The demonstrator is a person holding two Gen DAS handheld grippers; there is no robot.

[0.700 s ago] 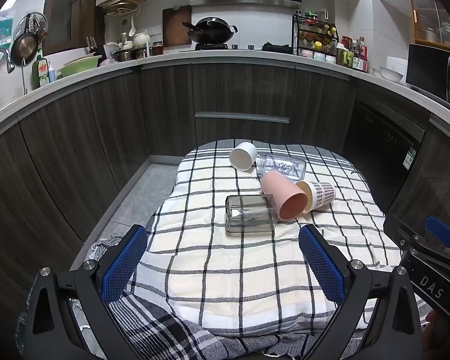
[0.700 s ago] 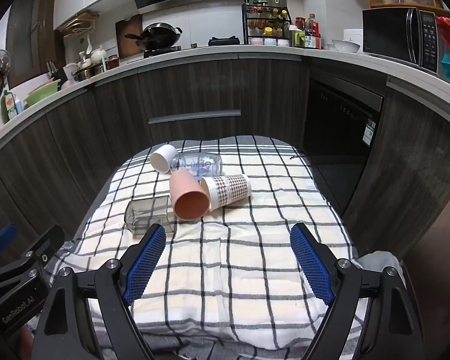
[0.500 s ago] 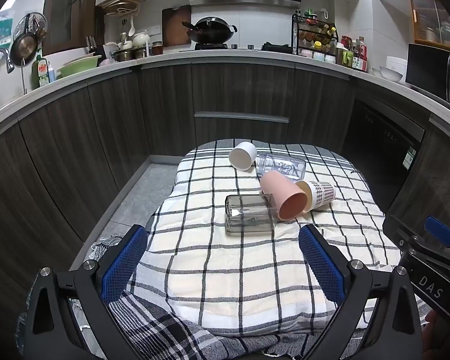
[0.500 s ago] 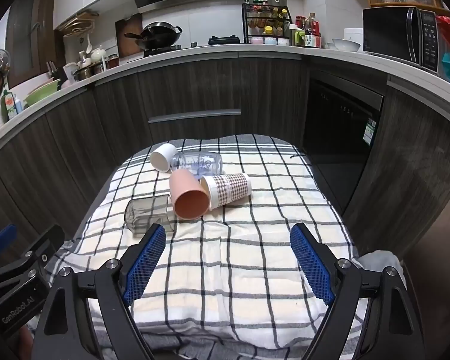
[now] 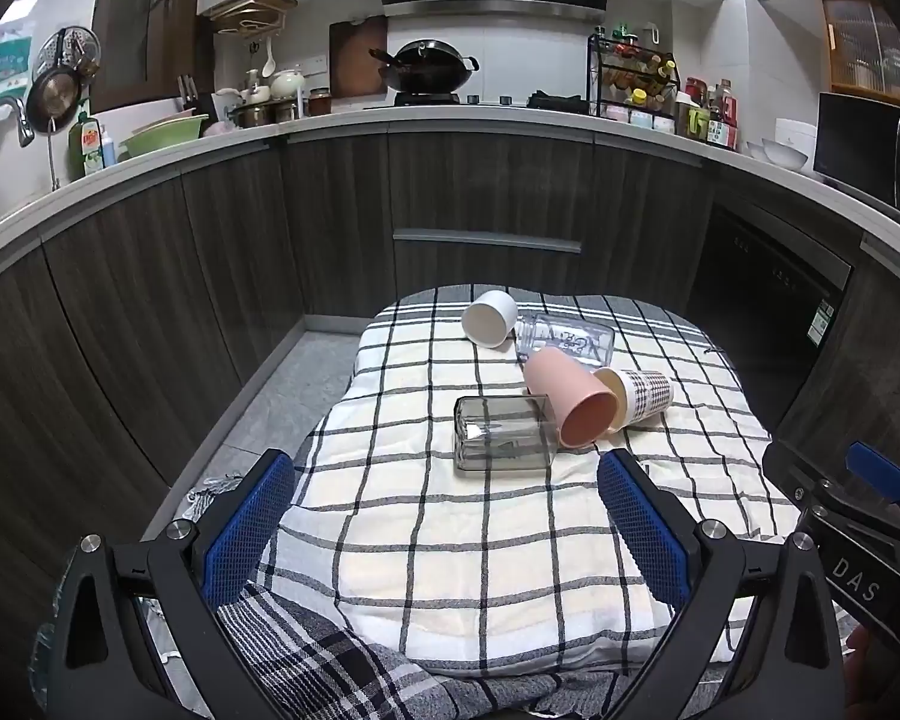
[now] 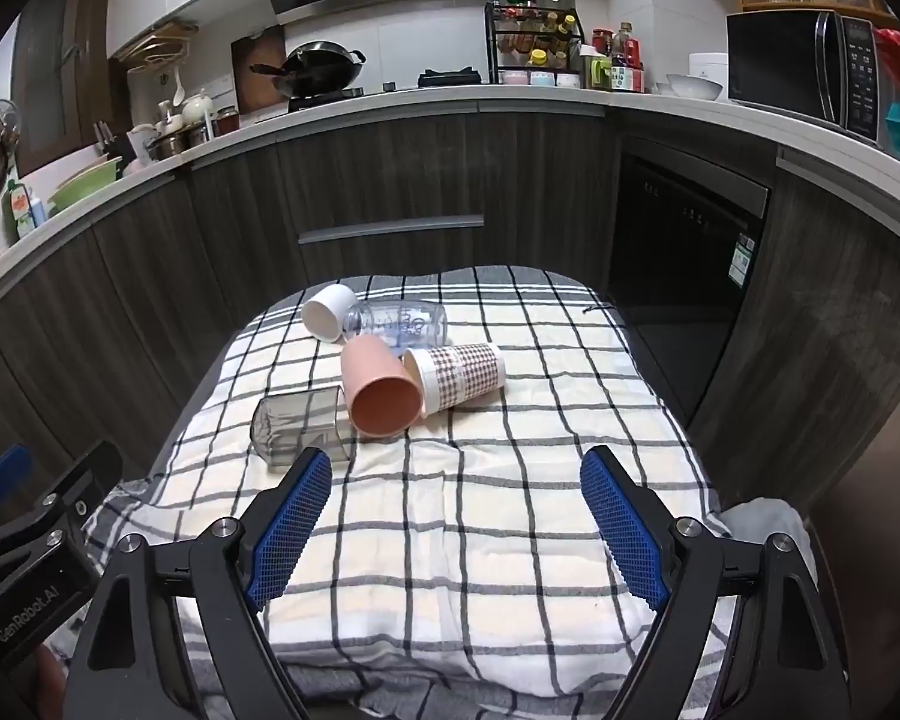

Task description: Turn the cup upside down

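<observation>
Several cups lie on their sides on a checked cloth (image 5: 480,528): a pink cup (image 5: 570,402), a smoky square cup (image 5: 503,433), a white cup (image 5: 489,318), a clear glass (image 5: 570,341) and a plaid paper cup (image 5: 639,394). The right wrist view shows them too: pink cup (image 6: 378,391), smoky cup (image 6: 299,425), plaid cup (image 6: 459,376), white cup (image 6: 328,312), clear glass (image 6: 405,324). My left gripper (image 5: 447,516) is open and empty, short of the smoky cup. My right gripper (image 6: 456,516) is open and empty, short of the pink cup.
Dark kitchen cabinets (image 5: 486,210) curve behind the cloth-covered surface, with a countertop (image 5: 480,114) holding a wok, racks and bottles. A dishwasher (image 6: 684,252) stands at the right. Floor (image 5: 282,396) shows left of the cloth.
</observation>
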